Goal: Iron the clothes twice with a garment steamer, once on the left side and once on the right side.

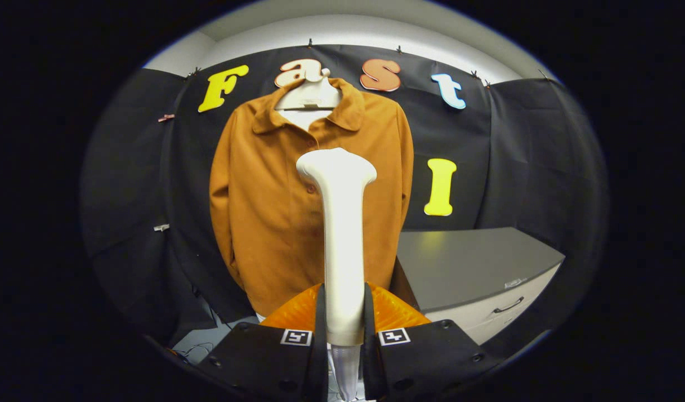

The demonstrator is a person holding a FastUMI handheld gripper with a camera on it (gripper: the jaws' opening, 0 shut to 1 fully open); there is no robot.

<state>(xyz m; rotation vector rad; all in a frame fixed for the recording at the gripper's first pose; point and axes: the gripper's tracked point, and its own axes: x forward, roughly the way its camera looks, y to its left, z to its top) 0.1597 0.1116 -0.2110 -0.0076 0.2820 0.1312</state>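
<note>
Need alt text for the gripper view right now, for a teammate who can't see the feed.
The gripper is shut on a white garment steamer, held upright between its fingers, head pointing up. Beyond it an orange-brown shirt hangs on a white hanger; a grey cabinet stands beside the shirt.

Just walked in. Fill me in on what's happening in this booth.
A handheld pair of tongs is shut on the handle of a white garment steamer, holding it upright with its head up. Beyond it, an orange-brown shirt hangs on a white hanger against the black wall. The steamer head looks short of the fabric. A grey cabinet stands beside the shirt.
</note>
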